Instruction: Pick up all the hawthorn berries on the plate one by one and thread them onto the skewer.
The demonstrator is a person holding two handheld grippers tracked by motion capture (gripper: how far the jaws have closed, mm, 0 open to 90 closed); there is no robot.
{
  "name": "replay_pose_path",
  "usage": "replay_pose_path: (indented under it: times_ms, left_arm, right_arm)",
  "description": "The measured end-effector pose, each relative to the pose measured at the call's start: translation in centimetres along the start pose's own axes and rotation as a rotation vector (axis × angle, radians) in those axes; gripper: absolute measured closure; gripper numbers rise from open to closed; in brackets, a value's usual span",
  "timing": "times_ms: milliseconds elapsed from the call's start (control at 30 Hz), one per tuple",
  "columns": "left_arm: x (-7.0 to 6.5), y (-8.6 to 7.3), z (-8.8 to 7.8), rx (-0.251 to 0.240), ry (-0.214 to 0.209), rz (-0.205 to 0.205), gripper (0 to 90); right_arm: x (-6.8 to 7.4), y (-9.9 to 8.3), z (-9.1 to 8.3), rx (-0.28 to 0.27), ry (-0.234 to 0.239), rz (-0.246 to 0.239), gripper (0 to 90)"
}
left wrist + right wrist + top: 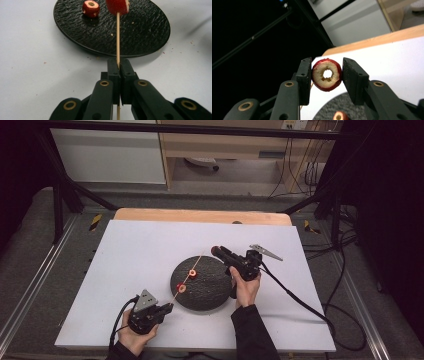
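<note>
A black round plate (205, 292) (140, 32) lies mid-table on the white board. My left gripper (169, 307) (119, 65) is at the plate's near left edge, shut on the butt of a thin wooden skewer (175, 297) (117, 37) that slants out over the plate. One red cored fruit piece (181, 288) (117, 6) is threaded on the skewer. A second red piece (192, 273) (91, 8) rests on the plate beside it. My right gripper (216, 251) (326, 68) hovers at the plate's far right edge near the skewer's tip, shut on a third red fruit ring (322, 81), whose hole faces the camera.
The white board (125, 255) covers a wooden table (200, 215). Cables (300, 300) trail off to the right. A metal frame and shelving (220, 145) stand behind the table. Small crumbs dot the board around the plate.
</note>
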State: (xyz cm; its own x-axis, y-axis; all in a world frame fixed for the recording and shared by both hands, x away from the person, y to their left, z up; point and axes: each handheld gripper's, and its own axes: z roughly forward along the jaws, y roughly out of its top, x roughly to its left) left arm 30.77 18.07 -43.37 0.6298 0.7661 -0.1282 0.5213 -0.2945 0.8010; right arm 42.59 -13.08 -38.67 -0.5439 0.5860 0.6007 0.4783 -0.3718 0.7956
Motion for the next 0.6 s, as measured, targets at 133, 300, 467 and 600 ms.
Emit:
replay_pose_path:
  times_ms: [133, 300, 467, 600]
  left_arm:
    - [-0.3, 0.0, 0.1, -0.007, 0.0, 0.001, 88.4]
    - [-0.7, 0.1, 0.3, -0.018, -0.001, 0.0, 88.4]
    - [-1.0, 0.3, 0.5, -0.026, -0.001, 0.0, 88.4]
    - [-1.3, 0.4, 0.7, -0.036, -0.002, -0.003, 88.4]
  right_arm:
    - [-0.1, 0.2, 0.1, -0.031, 0.007, 0.008, 60.8]
    - [-0.2, 0.4, 0.3, -0.079, 0.01, 0.018, 60.9]
    - [-0.5, 0.4, 0.6, -0.117, 0.011, 0.025, 60.9]
    - [-0.7, 0.3, 0.8, -0.143, 0.01, 0.039, 60.9]
